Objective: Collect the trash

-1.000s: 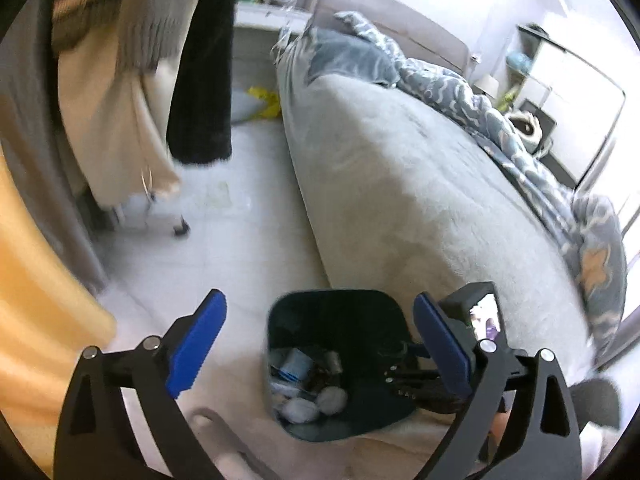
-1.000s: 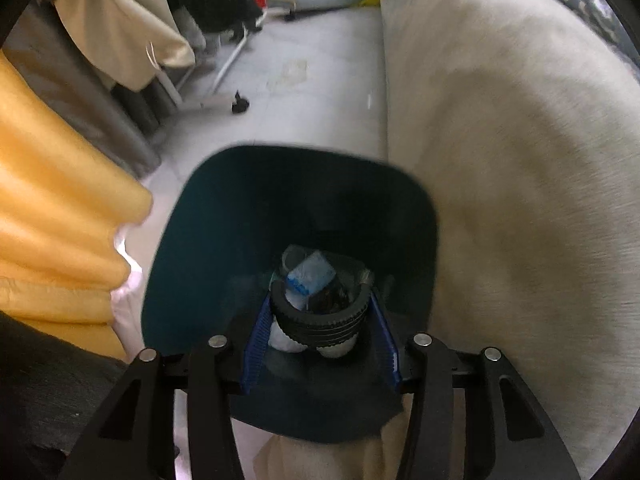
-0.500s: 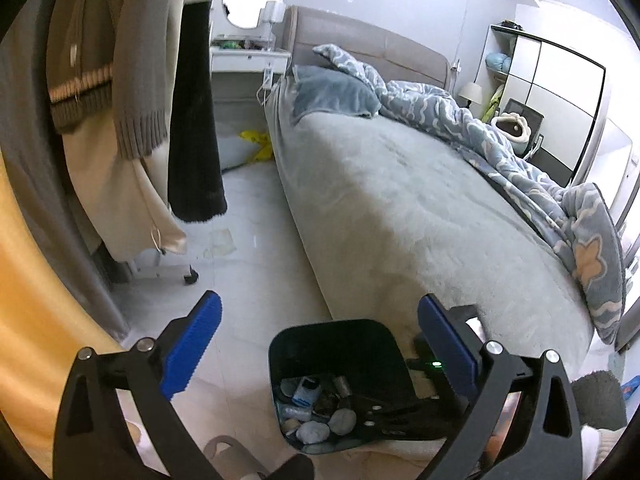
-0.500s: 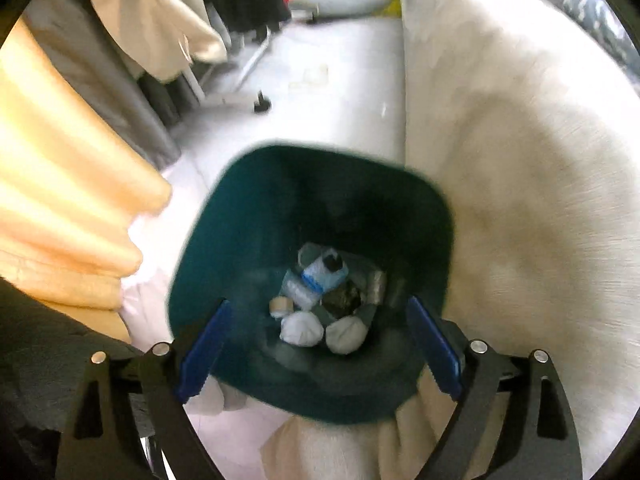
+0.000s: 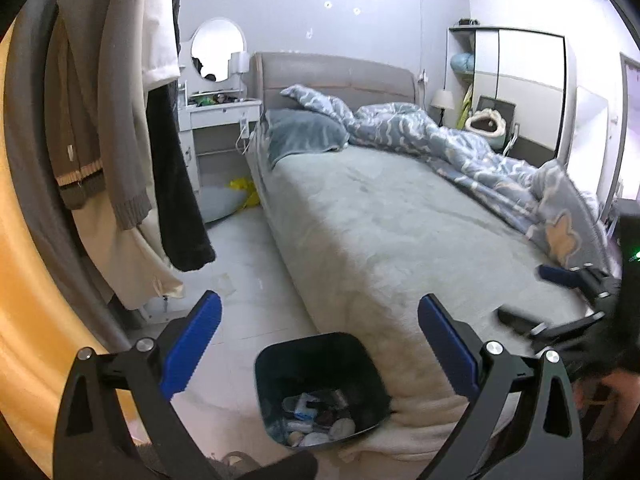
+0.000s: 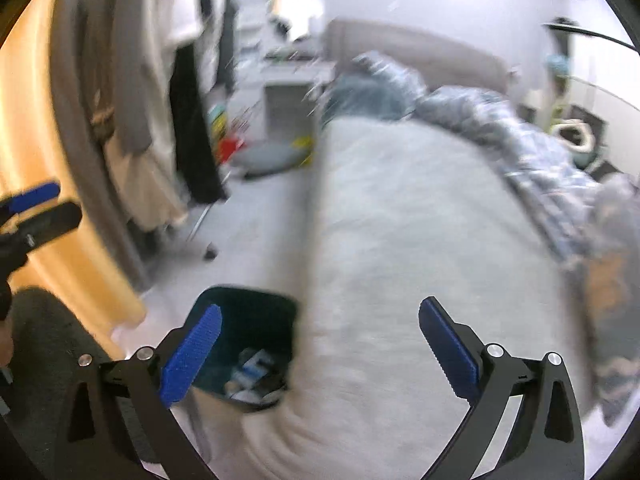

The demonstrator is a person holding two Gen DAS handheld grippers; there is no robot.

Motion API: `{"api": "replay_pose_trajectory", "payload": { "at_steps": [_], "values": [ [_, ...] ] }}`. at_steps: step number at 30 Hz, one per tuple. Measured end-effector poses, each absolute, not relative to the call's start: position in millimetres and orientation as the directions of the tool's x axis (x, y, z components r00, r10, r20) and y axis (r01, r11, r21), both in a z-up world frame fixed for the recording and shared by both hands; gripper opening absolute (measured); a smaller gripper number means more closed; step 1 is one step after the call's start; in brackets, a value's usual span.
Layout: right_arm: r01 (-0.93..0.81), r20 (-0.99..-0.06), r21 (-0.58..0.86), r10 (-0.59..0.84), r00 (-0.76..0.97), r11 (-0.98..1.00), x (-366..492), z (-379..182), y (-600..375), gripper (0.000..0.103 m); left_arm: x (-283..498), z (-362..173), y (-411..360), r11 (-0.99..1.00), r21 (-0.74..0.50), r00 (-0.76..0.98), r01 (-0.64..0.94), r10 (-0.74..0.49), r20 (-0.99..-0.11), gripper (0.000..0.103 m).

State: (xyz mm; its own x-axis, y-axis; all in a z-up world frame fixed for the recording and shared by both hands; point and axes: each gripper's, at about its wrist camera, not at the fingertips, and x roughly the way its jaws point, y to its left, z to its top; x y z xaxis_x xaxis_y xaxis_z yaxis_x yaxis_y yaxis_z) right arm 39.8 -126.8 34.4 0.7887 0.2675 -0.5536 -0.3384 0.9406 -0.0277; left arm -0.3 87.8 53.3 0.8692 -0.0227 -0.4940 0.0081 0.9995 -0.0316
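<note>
From the left wrist view we see the left tongs (image 5: 318,336) standing wide apart with nothing between the blue pads. Below them, on the pale floor (image 5: 256,264) and against the near corner of the bed (image 5: 384,216), stands the dark bin (image 5: 320,364). It is upright, and its bottom holds the collected trash (image 5: 316,420): small bottles, wrappers and pale crumpled wads. A rumpled blue duvet (image 5: 460,140) lies across the far side of the bed. Coats and jumpers (image 5: 120,120) hang at the left. At the right edge the right tongs (image 5: 560,300) show, blurred, above the bed's corner.

The right wrist view is smeared by motion. There we find the right tongs (image 6: 320,344) spread wide; their jaws have just been opening, and nothing lies between them. The bin (image 6: 248,308) sits low and left of centre, partly behind the left pad, beside the bed (image 6: 420,220), with trash (image 6: 256,376) visible inside. One blue pad of the left tongs (image 6: 34,204) shows at the left edge.
</note>
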Motion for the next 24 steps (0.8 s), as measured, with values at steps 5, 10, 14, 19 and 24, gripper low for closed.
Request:
{"api": "replay_pose_trajectory", "payload": {
  "at_steps": [5,10,14,19,24],
  "values": [
    [-0.176,-0.412,-0.005,0.158,0.897,0.984,5,72,-196,0.1,-12,63,73,1.0,-0.027,0.887,0.011,-0.022,-0.461,0.1],
    [-0.134,-0.395,-0.001,0.122,0.911,0.991,-26,75,-245,0.1,-19,62,61,0.998,0.022,0.882,0.054,-0.038,-0.47,0.1],
    [-0.138,-0.441,0.042,0.142,0.886,0.99,-30,61,-262,0.1,-17,52,58,0.997,-0.012,0.864,0.08,-0.075,-0.498,0.1],
    [-0.201,-0.473,0.092,0.221,0.853,0.975,-29,52,-267,0.1,-10,33,49,0.998,0.013,0.839,0.066,-0.048,-0.542,0.1],
    [-0.215,-0.461,0.122,0.248,0.852,0.969,-31,53,-266,0.1,-9,29,49,0.998,0.002,0.829,0.066,-0.053,-0.557,0.1]
  ]
}}
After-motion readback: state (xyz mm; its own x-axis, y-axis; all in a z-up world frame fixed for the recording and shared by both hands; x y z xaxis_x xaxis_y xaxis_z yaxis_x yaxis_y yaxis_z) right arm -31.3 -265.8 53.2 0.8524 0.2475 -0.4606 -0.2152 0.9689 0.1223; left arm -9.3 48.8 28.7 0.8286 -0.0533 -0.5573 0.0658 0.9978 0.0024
